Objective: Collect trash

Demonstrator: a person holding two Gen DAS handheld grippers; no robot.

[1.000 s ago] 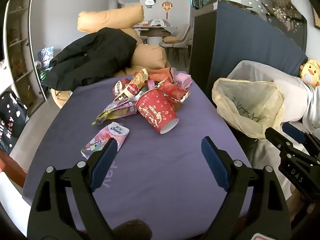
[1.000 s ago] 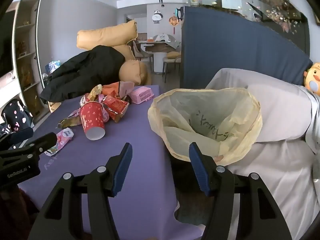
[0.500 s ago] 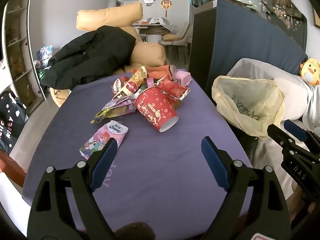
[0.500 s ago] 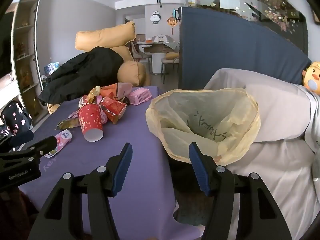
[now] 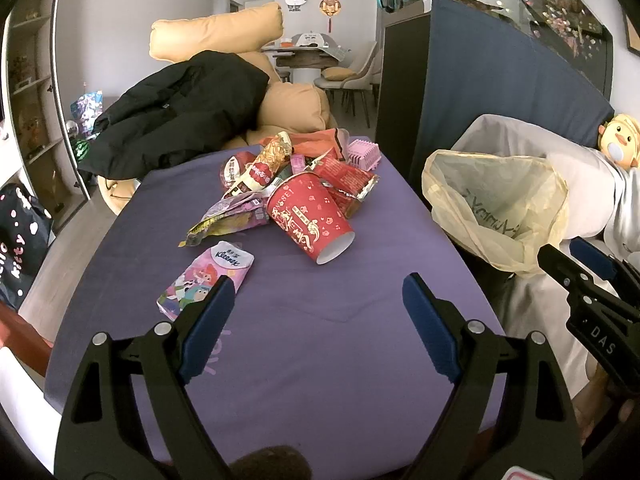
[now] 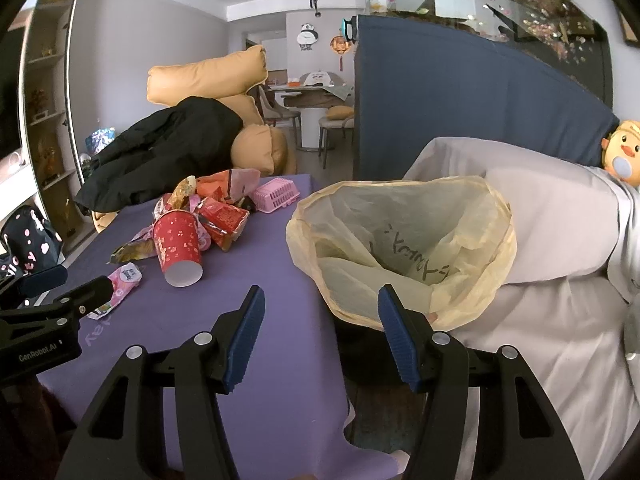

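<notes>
A pile of trash lies at the far end of the purple table [image 5: 320, 340]: a red paper cup [image 5: 310, 216] on its side, several snack wrappers [image 5: 236, 216], a pink Kleenex pack [image 5: 208, 276] nearer me, and a small pink basket [image 5: 362, 154]. An open yellow trash bag [image 5: 496, 204] stands off the table's right edge. My left gripper [image 5: 318, 300] is open and empty, hovering over the table short of the cup. My right gripper [image 6: 320, 312] is open and empty, just in front of the bag [image 6: 404, 248]. The cup [image 6: 178, 246] lies to its left.
A black coat [image 5: 176, 112] lies over tan cushions [image 5: 216, 32] beyond the table. A dark blue partition [image 5: 480, 88] stands at the right. A white-covered sofa [image 6: 540, 240] with a duck plush [image 6: 622, 152] is behind the bag. Shelves line the left wall.
Both grippers have drawn slightly closer to the trash pile and the bag. Both stay open and nothing on the table has moved.
</notes>
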